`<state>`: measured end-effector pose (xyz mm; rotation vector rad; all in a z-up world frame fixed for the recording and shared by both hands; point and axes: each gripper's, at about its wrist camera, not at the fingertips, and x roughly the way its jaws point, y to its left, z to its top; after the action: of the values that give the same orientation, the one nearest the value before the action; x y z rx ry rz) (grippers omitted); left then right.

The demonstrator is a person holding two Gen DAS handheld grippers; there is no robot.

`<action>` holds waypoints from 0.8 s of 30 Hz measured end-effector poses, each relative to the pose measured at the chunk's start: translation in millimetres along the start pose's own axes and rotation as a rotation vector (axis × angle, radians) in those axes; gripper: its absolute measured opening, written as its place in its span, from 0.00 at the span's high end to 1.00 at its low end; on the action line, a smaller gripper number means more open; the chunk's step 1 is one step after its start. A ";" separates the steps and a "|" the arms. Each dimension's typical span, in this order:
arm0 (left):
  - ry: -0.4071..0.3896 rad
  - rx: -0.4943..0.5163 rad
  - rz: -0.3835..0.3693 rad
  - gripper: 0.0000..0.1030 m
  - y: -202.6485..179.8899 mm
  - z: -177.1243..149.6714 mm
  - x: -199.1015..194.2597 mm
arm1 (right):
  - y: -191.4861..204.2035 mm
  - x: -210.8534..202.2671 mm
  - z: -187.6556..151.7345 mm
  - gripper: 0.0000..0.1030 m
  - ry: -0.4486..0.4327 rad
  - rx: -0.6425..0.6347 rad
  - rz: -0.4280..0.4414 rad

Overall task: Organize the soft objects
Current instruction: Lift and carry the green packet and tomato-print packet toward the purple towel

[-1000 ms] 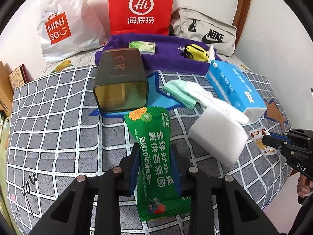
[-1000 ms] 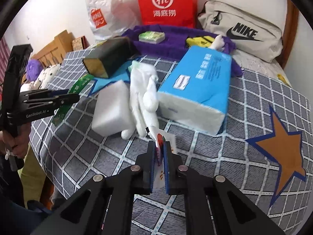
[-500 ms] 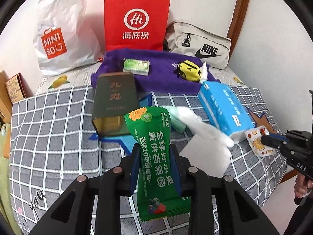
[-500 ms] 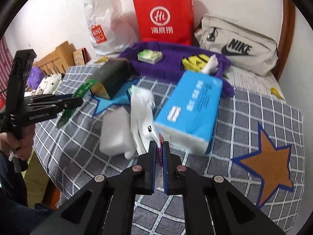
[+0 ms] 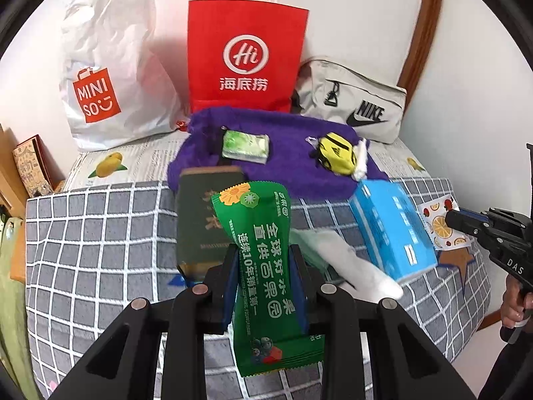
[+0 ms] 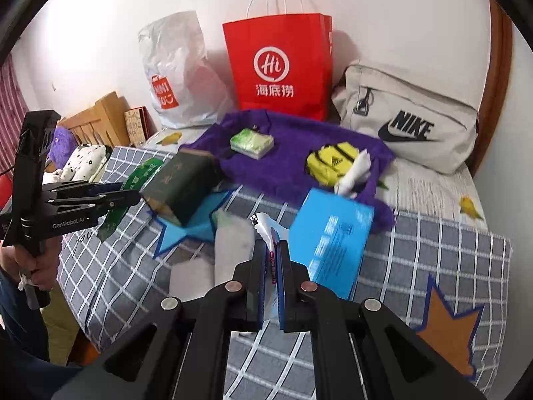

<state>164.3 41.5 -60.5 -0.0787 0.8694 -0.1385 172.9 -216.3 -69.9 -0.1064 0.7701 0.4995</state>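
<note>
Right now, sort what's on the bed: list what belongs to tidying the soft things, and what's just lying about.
In the job:
green wet-wipe pack in the left gripper
small fruit-print packet in the right gripper
blue tissue pack
purple towel

Lying about:
dark green tin
red paper bag
Nike bag

Left gripper (image 5: 265,266) clamps a green snack packet (image 5: 266,266) upright above the grey checked bedspread (image 5: 100,250). Over at the right edge, the right gripper (image 5: 454,220) pinches a small fruit-print sachet (image 5: 436,223) just beside the blue tissue pack (image 5: 389,230). Behind, a dark green tin (image 5: 200,216) touches the purple blanket (image 5: 289,153).
</note>
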 end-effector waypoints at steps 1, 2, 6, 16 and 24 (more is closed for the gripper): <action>-0.001 -0.002 0.002 0.74 2.3 4.1 1.5 | -1.6 1.8 3.8 0.94 -0.003 0.000 -0.003; -0.001 -0.004 0.005 0.74 3.9 7.7 2.8 | -3.3 3.7 7.9 0.94 -0.006 0.000 -0.004; -0.004 -0.007 0.013 0.74 8.3 23.1 8.3 | -11.1 13.8 24.5 0.94 -0.011 0.000 -0.004; -0.016 -0.004 0.028 0.74 18.9 64.6 24.4 | -26.3 36.8 70.2 0.94 -0.038 -0.011 0.000; -0.014 -0.016 0.061 0.74 31.5 91.3 42.7 | -33.9 57.2 104.0 0.94 -0.062 -0.028 -0.004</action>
<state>264.2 67.2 -37.9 -0.0685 0.8582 -0.0740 290.1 -195.4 -37.5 -0.1177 0.7020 0.5078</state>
